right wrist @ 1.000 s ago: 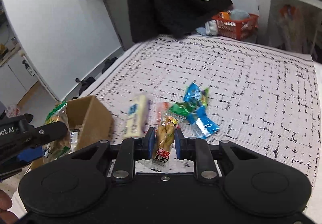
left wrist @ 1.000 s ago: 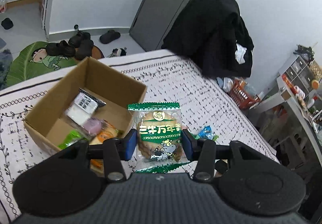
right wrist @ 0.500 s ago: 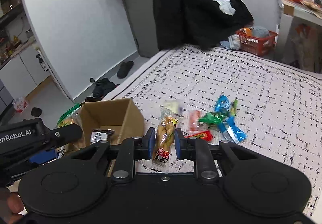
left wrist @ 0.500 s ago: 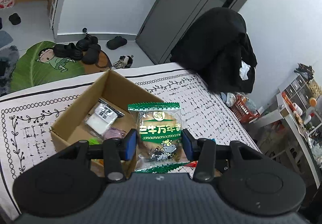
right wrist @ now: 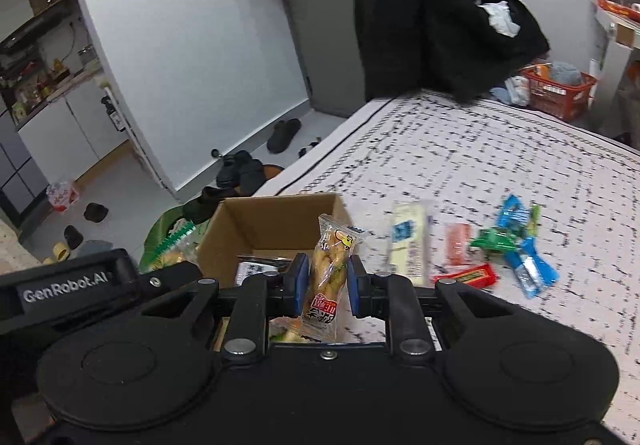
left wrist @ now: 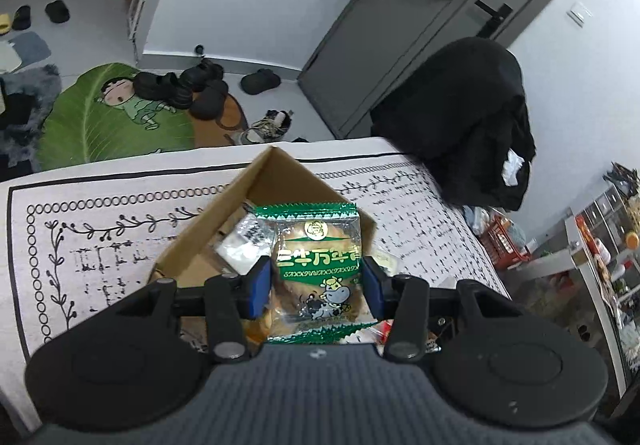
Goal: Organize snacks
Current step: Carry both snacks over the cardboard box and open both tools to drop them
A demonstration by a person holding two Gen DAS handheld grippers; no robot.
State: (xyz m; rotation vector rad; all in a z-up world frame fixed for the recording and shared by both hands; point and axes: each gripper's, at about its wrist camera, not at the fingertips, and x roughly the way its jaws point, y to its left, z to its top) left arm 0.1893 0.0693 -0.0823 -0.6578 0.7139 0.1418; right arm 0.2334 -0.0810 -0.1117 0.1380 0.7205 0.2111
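Note:
My left gripper (left wrist: 316, 287) is shut on a green-edged bread packet (left wrist: 316, 265) and holds it above the open cardboard box (left wrist: 280, 181). Inside the box lies a white packet with black print (left wrist: 246, 241). My right gripper (right wrist: 324, 285) is shut on a narrow clear packet of yellow snack (right wrist: 330, 269), held upright over the near right part of the same cardboard box (right wrist: 276, 225). The left gripper's body (right wrist: 72, 285) and its green packet (right wrist: 174, 245) show at the left of the right wrist view. Several loose snacks lie on the cloth: a pale bar (right wrist: 410, 237), a red bar (right wrist: 466, 275), blue and green packets (right wrist: 520, 241).
The box and snacks rest on a white patterned cloth (right wrist: 500, 149) over a table. A chair with black clothes (right wrist: 436, 17) stands at the far edge. Shoes (left wrist: 188, 85) and a green leaf mat (left wrist: 100, 117) lie on the floor beyond the left edge. A red basket (right wrist: 556, 89) is at far right.
Both grippers have risen and moved left toward the box with their packets still held. The box now lies directly under both grippers.

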